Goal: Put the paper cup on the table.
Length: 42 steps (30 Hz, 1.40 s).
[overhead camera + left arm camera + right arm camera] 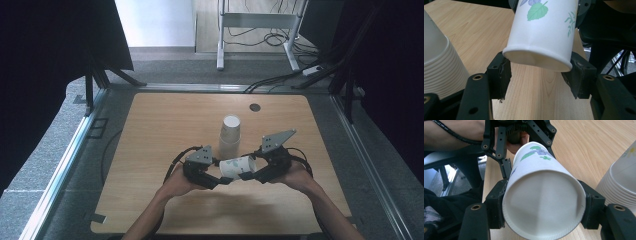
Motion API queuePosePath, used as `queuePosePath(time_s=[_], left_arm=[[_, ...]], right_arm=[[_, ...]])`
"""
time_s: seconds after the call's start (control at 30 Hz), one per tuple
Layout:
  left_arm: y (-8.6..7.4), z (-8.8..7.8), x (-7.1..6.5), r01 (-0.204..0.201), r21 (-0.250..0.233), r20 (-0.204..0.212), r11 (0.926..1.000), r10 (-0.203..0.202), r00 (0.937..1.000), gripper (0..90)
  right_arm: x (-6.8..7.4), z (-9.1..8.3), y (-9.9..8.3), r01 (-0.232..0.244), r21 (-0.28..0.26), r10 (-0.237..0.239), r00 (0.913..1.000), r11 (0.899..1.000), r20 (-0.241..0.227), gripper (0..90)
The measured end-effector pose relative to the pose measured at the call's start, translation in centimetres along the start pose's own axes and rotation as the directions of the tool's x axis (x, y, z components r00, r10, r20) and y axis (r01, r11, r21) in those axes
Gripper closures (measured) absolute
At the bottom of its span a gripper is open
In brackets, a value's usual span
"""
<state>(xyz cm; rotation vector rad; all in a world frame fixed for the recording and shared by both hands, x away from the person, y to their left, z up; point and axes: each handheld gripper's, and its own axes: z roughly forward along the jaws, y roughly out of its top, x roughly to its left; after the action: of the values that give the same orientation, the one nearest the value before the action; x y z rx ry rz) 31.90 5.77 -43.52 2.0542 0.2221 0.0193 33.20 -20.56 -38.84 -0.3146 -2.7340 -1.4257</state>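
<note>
A white paper cup [237, 166] printed with green leaves and purple flowers lies level above the wooden table [165, 125], held between both grippers. My left gripper [219, 178] is shut on its narrow base end [539, 53], one pad pressed on each side of the bottom rim. Around the wide mouth end [541, 207], my right gripper [251, 174] is shut with a pad against either side of the rolled lip. Just behind the cup stands an upside-down stack of white cups [230, 135], also at the left of the left gripper view [441, 67].
A small dark round grommet [255, 107] sits near the table's far edge. Beyond the table are white desk legs and loose cables [272, 37] on the floor. Metal rails [60, 170] run along both sides of the table.
</note>
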Motion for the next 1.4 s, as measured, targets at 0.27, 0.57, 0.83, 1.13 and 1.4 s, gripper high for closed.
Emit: queuePosePath(time_s=[0.27, 0.57, 0.83, 1.13, 1.4], left_arm=[[0.2, -0.2, 0.1, -0.002, 0.025, 0.004, 0.9997, 0.002, 1.0, 41.2], [1.2, -1.0, 0.3, -0.025, 0.142, -0.015, 0.9896, 0.027, 0.9995, 40.8], [2.4, -1.1, 0.6, -0.044, 0.293, -0.038, 0.9551, 0.058, 0.9976, 40.1], [3.8, -0.5, 0.4, -0.061, 0.417, -0.05, 0.907, 0.09, 0.9947, 40.0], [4.4, 0.0, 0.3, -0.069, 0.476, -0.04, 0.8767, 0.1, 0.9942, 40.0]], right_arm=[[0.0, 0.2, 0.2, 0.003, 0.025, -0.003, 0.9999, 1.0, 0.01, 30.8], [0.1, -0.2, 0.5, 0.023, 0.057, -0.027, 0.9977, 0.998, 0.062, 21.7], [0.3, -0.5, 1.2, 0.058, 0.158, -0.076, 0.991, 0.986, 0.11, 18.2], [0.6, 0.8, 2.1, 0.104, 0.297, -0.139, 0.9852, 0.949, 0.1, 16.6], [1.0, 2.6, 2.7, 0.177, 0.409, -0.231, 0.9691, 0.895, 0.086, 18.3]])
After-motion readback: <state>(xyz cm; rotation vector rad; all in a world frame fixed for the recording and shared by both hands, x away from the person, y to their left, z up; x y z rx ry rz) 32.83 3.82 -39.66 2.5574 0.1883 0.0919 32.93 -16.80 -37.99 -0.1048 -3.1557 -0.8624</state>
